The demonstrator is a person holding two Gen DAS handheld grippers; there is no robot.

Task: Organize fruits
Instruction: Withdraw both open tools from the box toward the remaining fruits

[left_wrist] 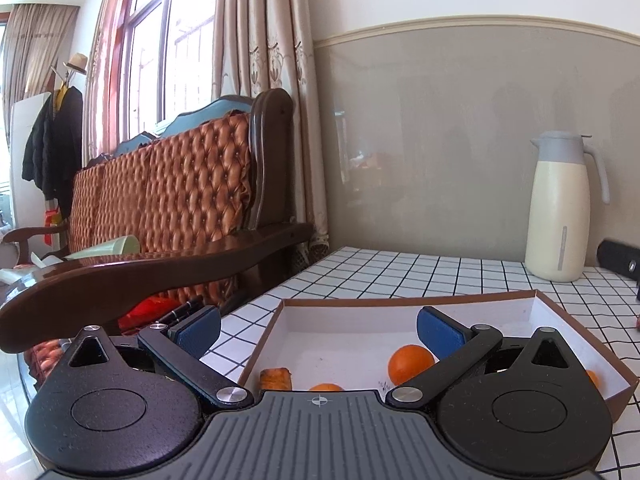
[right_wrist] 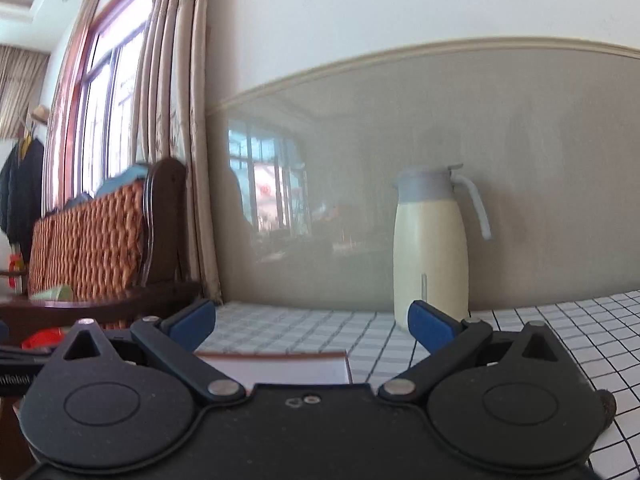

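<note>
A shallow cardboard box (left_wrist: 400, 302) with brown edges and a white inside lies on the checked table. In it sit an orange (left_wrist: 410, 362), a second orange (left_wrist: 326, 387) half hidden by my gripper body, a brown ridged fruit (left_wrist: 275, 378) and a sliver of another orange (left_wrist: 593, 378) at the right. My left gripper (left_wrist: 318, 330) hovers above the box, open, nothing between its blue pads (left_wrist: 438, 334). My right gripper (right_wrist: 312, 326) is open and empty too, pointing toward the wall. Only the box's far corner (right_wrist: 280, 368) shows beneath it.
A cream thermos jug (left_wrist: 558, 208) (right_wrist: 430, 248) stands at the back of the table by the wall. A dark case (left_wrist: 618, 258) lies at the far right. A wooden sofa (left_wrist: 160, 208) with an orange quilted back flanks the table's left edge.
</note>
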